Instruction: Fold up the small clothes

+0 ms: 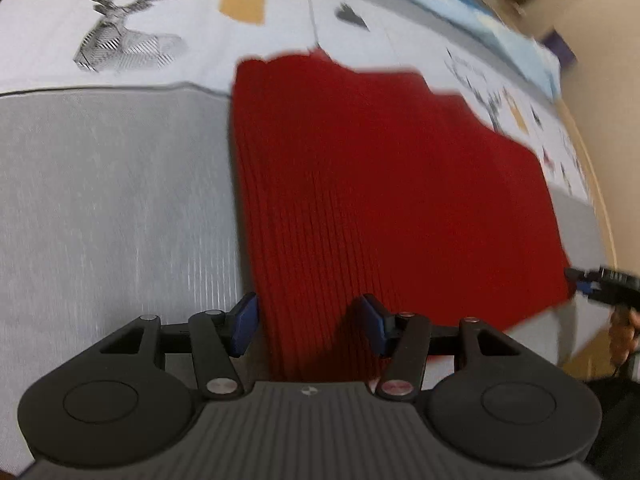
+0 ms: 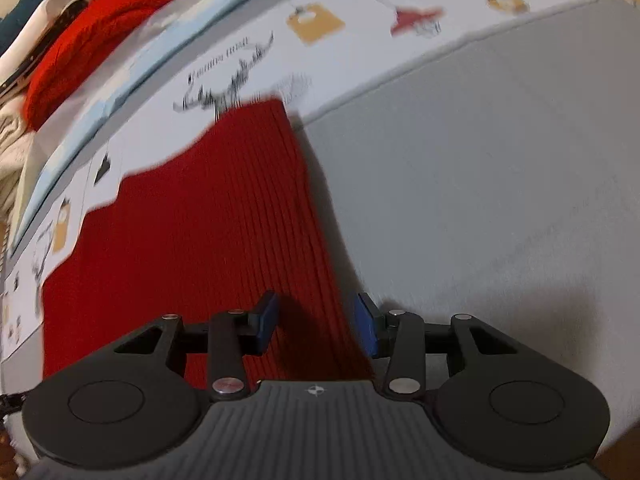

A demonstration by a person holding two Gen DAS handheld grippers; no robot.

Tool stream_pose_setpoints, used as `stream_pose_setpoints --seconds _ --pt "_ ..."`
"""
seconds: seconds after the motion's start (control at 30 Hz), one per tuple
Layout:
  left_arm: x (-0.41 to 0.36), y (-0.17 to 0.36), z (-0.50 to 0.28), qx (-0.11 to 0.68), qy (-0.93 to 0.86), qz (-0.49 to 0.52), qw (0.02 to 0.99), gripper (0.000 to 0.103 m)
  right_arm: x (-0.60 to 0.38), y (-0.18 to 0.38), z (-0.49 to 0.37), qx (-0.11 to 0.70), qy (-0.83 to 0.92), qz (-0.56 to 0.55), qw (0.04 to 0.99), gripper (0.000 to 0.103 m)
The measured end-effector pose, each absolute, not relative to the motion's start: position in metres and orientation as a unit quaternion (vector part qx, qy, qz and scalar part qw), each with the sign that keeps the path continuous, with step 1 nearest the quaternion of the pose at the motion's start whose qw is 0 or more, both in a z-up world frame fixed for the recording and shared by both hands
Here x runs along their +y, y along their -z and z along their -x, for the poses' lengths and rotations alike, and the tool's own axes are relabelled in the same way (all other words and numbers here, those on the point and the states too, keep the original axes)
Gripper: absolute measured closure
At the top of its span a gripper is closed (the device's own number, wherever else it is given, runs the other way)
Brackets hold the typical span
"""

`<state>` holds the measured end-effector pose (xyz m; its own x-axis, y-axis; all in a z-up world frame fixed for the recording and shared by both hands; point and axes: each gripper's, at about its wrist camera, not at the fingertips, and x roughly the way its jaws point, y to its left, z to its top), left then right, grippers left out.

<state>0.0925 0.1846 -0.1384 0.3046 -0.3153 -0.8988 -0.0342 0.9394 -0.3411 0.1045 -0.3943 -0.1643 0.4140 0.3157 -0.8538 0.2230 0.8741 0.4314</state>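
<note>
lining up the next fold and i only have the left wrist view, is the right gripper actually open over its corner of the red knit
Observer: Yes. The right gripper is open, its jaws straddling the right edge of the red knit garment, with nothing pinched.
Operator: what's under its outer finger
Observer: Plain grey bedcover; only the inner finger is over the knit.
Operator: anything else over there i can't see
Observer: A pile of clothes sits at the far left of that view, with a second red knit on top.
</note>
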Motion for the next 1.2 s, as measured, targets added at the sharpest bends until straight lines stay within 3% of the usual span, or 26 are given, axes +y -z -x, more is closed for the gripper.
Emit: stream_pose_setpoints --seconds 0.03,0.07,0.1,0.13,0.17,0.3,0.4,0.57,0.7,0.83,0.97,1.07,1.2 --pt "0.182 0.140 -0.086 0.585 0.093 0.140 0.794 0.045 -0.394 0.165 -0.096 0.548 -0.038 -0.252 0.797 0.059" --pt "0.179 0.140 -0.080 0.581 0.099 0.129 0.797 0.062 -0.395 0.165 -0.089 0.554 -0.045 -0.249 0.793 0.059" --pt "0.177 0.138 -0.072 0.575 0.098 0.117 0.804 0.088 -0.395 0.164 -0.083 0.556 -0.051 -0.240 0.794 0.062" --pt "0.175 0.134 -0.068 0.570 0.094 0.105 0.810 0.089 -0.395 0.163 -0.075 0.553 -0.056 -0.228 0.799 0.071" --pt "0.176 0.127 -0.065 0.565 0.094 0.101 0.814 0.089 -0.394 0.157 -0.070 0.543 -0.057 -0.217 0.809 0.087" --pt "0.181 0.081 -0.047 0.501 0.091 0.110 0.853 0.090 -0.411 0.118 -0.048 0.458 -0.067 -0.273 0.843 0.090" --pt "0.190 0.084 -0.033 0.489 0.051 0.128 0.861 0.088 -0.409 0.101 -0.030 0.423 -0.069 -0.269 0.863 0.090" --pt "0.197 0.097 -0.033 0.490 0.002 0.172 0.854 0.080 -0.403 0.132 -0.039 0.505 -0.025 -0.234 0.830 0.087" --pt "0.184 0.093 -0.031 0.480 0.045 0.169 0.860 0.080 -0.399 0.123 -0.036 0.479 0.015 -0.186 0.858 0.072" --pt "0.163 0.105 -0.036 0.518 0.080 0.118 0.844 0.080 -0.393 0.121 -0.034 0.464 -0.036 -0.203 0.861 0.072" --pt "0.153 0.137 -0.044 0.580 0.044 0.083 0.809 0.080 -0.383 0.144 -0.048 0.527 -0.028 -0.178 0.831 0.071" --pt "0.149 0.138 -0.044 0.578 0.049 0.066 0.812 0.080 -0.378 0.158 -0.051 0.562 -0.007 -0.155 0.812 0.069" --pt "0.160 0.126 -0.042 0.551 0.054 0.103 0.826 0.080 -0.374 0.143 -0.047 0.530 -0.015 -0.130 0.838 0.069"
